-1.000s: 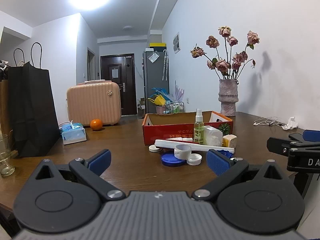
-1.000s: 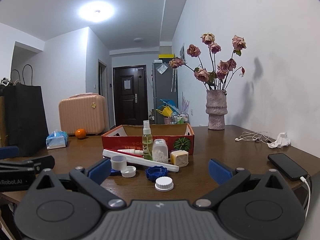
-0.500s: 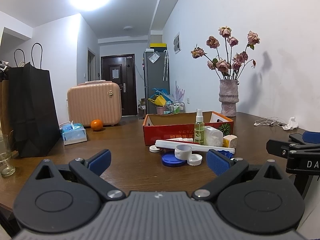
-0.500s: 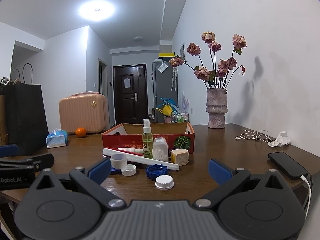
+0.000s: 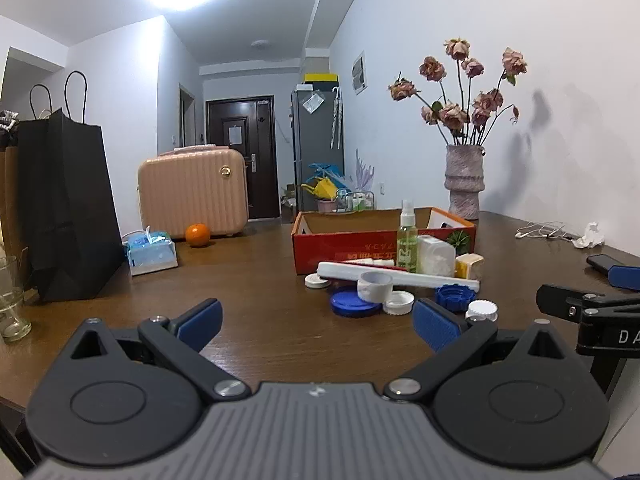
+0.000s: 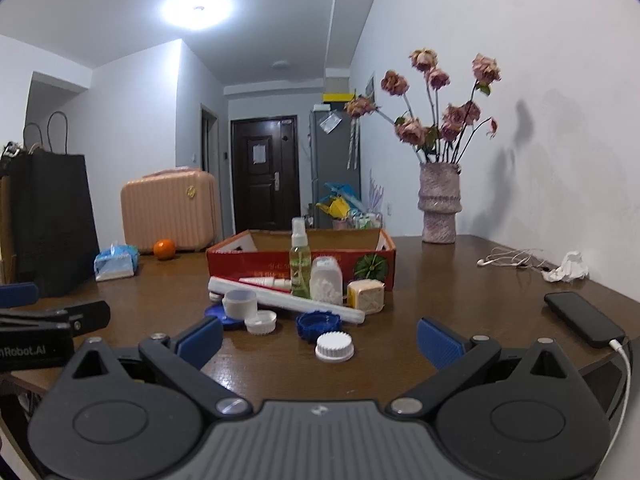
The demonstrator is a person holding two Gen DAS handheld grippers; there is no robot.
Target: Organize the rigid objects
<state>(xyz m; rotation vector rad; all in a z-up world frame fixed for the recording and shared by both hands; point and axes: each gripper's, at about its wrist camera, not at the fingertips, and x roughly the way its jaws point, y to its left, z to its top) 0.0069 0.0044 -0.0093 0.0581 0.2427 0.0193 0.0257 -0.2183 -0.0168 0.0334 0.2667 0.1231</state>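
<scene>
Both grippers, left gripper and right gripper, hover level, jaws spread wide.

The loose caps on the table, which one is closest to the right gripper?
The white ridged cap, lying alone nearest the right gripper. The blue cap sits just behind it; the others are farther left.

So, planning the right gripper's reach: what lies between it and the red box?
Right wrist view: white cap, blue cap, long white tube, spray bottle.
</scene>
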